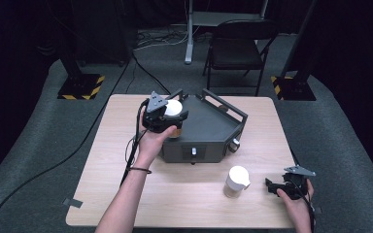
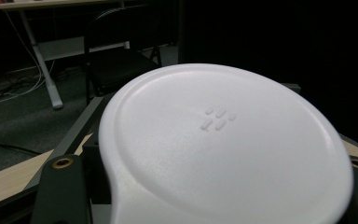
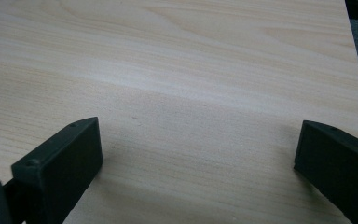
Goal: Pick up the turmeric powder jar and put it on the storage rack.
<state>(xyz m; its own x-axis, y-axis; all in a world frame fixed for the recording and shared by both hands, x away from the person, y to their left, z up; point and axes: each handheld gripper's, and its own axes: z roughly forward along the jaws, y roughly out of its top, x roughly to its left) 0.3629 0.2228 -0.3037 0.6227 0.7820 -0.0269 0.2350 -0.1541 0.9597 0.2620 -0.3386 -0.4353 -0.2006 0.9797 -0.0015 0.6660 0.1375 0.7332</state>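
Observation:
My left gripper (image 1: 176,116) is shut on a white-lidded jar (image 1: 174,108) and holds it over the left end of a dark grey box-shaped unit (image 1: 209,126) at the middle of the wooden table (image 1: 126,184). In the left gripper view the jar's round white lid (image 2: 223,140) sits close up between the jaws, with the unit's rail behind it. A second white-lidded container (image 1: 236,180) stands on the table in front of the unit. My right gripper (image 1: 273,187) rests near the table's front right corner, open, and nothing lies between its jaws (image 3: 196,158) over bare wood.
The grey unit has raised rails along its back and right sides and a small knob (image 1: 193,152) on its front face. A black folding chair (image 1: 235,48) stands beyond the table. Yellow-and-black stand bases (image 1: 81,87) sit on the carpet at both far corners.

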